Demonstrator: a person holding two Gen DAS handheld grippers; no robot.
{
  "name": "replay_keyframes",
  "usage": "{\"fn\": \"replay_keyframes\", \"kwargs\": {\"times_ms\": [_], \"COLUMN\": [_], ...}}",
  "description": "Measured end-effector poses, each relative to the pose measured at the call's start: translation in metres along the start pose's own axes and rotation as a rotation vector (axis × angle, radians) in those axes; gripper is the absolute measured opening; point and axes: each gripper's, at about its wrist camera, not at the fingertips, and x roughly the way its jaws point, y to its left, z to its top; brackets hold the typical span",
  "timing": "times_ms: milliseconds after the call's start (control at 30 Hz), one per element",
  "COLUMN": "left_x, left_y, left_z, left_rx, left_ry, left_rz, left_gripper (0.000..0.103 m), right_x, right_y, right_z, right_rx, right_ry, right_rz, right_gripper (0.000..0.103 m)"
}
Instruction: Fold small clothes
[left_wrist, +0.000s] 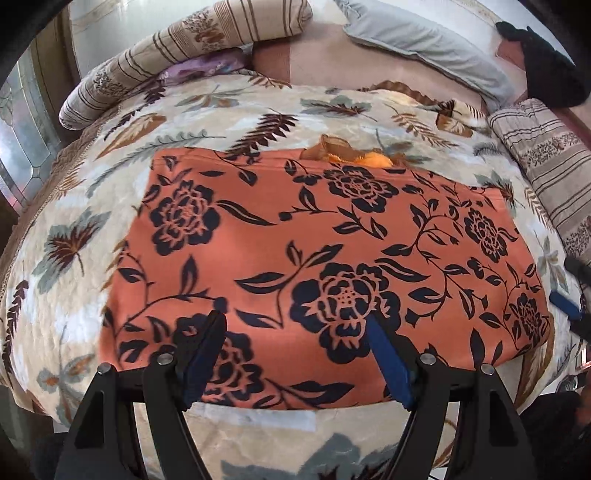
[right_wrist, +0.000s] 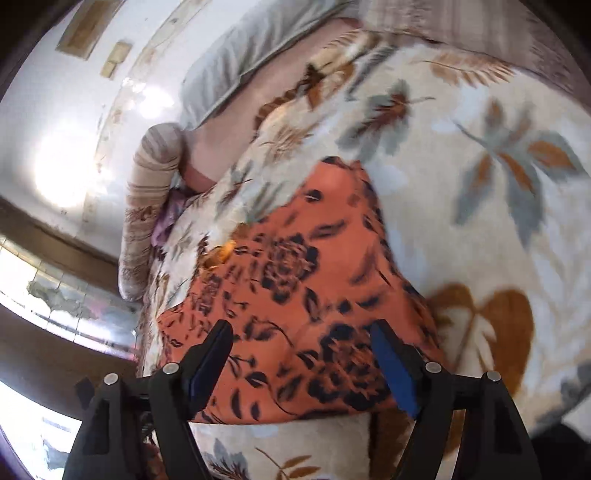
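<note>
An orange garment with a dark floral print lies flat as a wide rectangle on the leaf-patterned blanket. My left gripper is open and empty, hovering over the garment's near edge. My right gripper is open and empty above the garment near its right end; this view is tilted and blurred. The right gripper's blue finger tip also shows at the right edge of the left wrist view. A small orange-yellow scrap peeks out at the garment's far edge.
Striped bolster pillows lie at the far left and the right. A grey pillow and a dark cloth are at the head of the bed. A window is on the left.
</note>
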Motion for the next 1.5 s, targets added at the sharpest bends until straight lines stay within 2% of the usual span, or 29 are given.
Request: {"fn": "replay_keyframes", "kwargs": {"times_ms": [133,200,233,267,300,333,367,433,467,500,533,567,633,667,733,800,900,933,1000,1033,1100,1167,1200,1267,1300,1367,1500], "left_x": [0.016,0.022,0.025,0.027,0.029,0.031,0.032,0.033,0.034,0.035,0.036,0.036,0.036,0.034,0.029,0.025,0.018,0.016,0.009,0.004,-0.005,-0.011,-0.012,-0.011,-0.010,-0.010,-0.009], "left_y": [-0.006,-0.007,-0.007,-0.006,-0.005,-0.005,-0.005,-0.004,-0.004,-0.004,-0.004,-0.004,-0.005,-0.005,-0.004,-0.003,-0.001,-0.001,-0.002,-0.002,-0.001,0.000,0.001,-0.001,-0.002,-0.004,-0.005], "left_z": [0.004,0.006,0.006,0.006,0.006,0.005,0.005,0.005,0.005,0.005,0.005,0.005,0.005,0.005,0.004,0.002,-0.003,-0.004,-0.007,-0.008,-0.010,-0.011,-0.011,-0.012,-0.012,-0.013,-0.012], "left_rx": [-0.002,-0.003,-0.004,-0.006,-0.009,-0.008,-0.006,-0.006,-0.007,-0.008,-0.009,-0.008,-0.007,-0.007,-0.009,-0.020,-0.036,-0.033,-0.024,-0.020,-0.016,-0.029,-0.035,-0.036,-0.029,-0.014,-0.020], "left_ry": [0.023,0.033,0.039,0.042,0.045,0.049,0.052,0.050,0.053,0.053,0.051,0.048,0.051,0.055,0.053,0.047,0.043,0.042,0.031,0.023,0.004,-0.007,-0.008,0.002,0.006,0.005,0.006], "left_rz": [0.009,0.010,0.014,0.012,0.009,0.008,0.008,0.005,0.004,0.003,0.003,0.003,0.004,0.002,-0.006,0.000,-0.008,-0.010,-0.007,-0.010,-0.011,-0.013,-0.021,-0.019,-0.017,-0.003,-0.004], "left_gripper": [0.078,0.078,0.078,0.078,0.078,0.078,0.078,0.078,0.079,0.079,0.079,0.079,0.079,0.079,0.079,0.079,0.079,0.079,0.079,0.079,0.079,0.079,0.079,0.079,0.079,0.079,0.079], "right_x": [0.047,0.085,0.097,0.108,0.120,0.124,0.122,0.110,0.098,0.094,0.091,0.090,0.092,0.093,0.074,0.055,0.036,0.036,0.044,0.037,0.019,-0.002,-0.007,0.003,0.008,0.001,-0.023], "right_y": [0.016,0.014,0.009,0.001,-0.019,-0.034,-0.048,-0.049,-0.038,-0.030,-0.022,-0.018,-0.023,-0.028,-0.026,-0.007,0.011,0.008,-0.015,-0.032,-0.035,-0.031,-0.030,-0.032,-0.040,-0.049,-0.048], "right_z": [0.043,0.062,0.070,0.080,0.092,0.098,0.102,0.102,0.099,0.095,0.089,0.083,0.069,0.065,0.055,0.039,-0.005,-0.016,-0.032,-0.037,-0.039,-0.044,-0.048,-0.057,-0.062,-0.067,-0.077], "right_rx": [-0.039,-0.014,-0.005,0.004,0.066,0.135,0.237,0.288,0.248,0.219,0.186,0.163,0.115,0.115,0.128,0.062,0.004,-0.009,0.042,0.109,0.152,0.127,0.116,0.112,0.138,0.181,0.177], "right_ry": [0.109,0.177,0.183,0.162,0.132,0.112,0.072,0.022,-0.010,-0.013,0.007,0.029,0.061,0.060,0.027,0.009,0.042,0.051,0.084,0.044,0.007,-0.044,-0.051,-0.005,0.021,0.002,-0.023], "right_rz": [0.091,0.144,0.143,0.105,0.037,0.057,0.118,0.111,0.090,0.110,0.145,0.142,-0.010,-0.045,-0.042,-0.026,0.084,0.066,-0.063,-0.005,0.008,0.035,0.049,0.034,-0.017,0.012,-0.016], "right_gripper": [0.080,0.080,0.080,0.080,0.080,0.080,0.080,0.080,0.080,0.081,0.081,0.081,0.081,0.077,0.078,0.078,0.079,0.079,0.078,0.077,0.077,0.078,0.082,0.086,0.086,0.086,0.086]}}
